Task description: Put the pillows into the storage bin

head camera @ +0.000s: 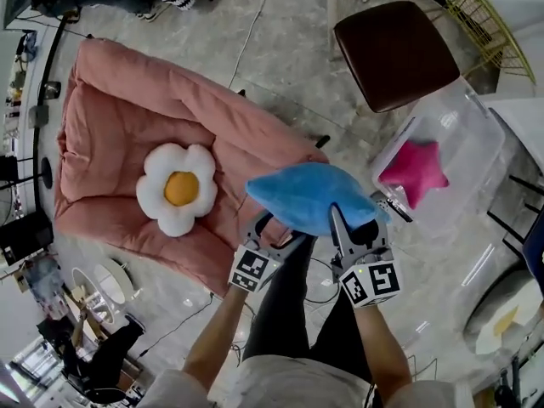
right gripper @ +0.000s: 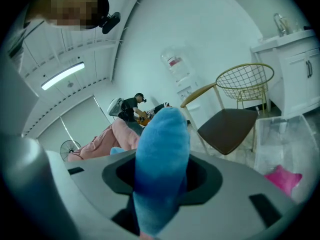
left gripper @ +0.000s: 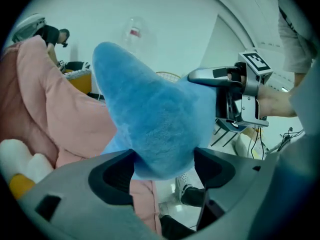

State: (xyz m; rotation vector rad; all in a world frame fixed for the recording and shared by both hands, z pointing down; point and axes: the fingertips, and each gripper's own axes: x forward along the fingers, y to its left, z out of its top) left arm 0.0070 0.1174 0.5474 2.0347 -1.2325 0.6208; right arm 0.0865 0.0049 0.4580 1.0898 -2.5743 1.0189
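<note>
A blue star-shaped pillow (head camera: 310, 195) hangs in the air between the pink floor cushion and the clear storage bin (head camera: 476, 134). My left gripper (head camera: 276, 230) is shut on its near left edge, and my right gripper (head camera: 350, 226) is shut on its near right point. In the left gripper view the blue pillow (left gripper: 150, 119) fills the jaws. In the right gripper view one arm of the blue pillow (right gripper: 162, 159) is pinched between the jaws. A pink star pillow (head camera: 414, 171) lies inside the bin. A white flower pillow with a yellow centre (head camera: 177, 188) rests on the cushion.
The pink floor cushion (head camera: 110, 117) spreads over the floor at the left. A brown-seated chair (head camera: 395, 53) stands just beyond the bin. Cables run across the marble floor. A person sits at the far end of the room (right gripper: 131, 106).
</note>
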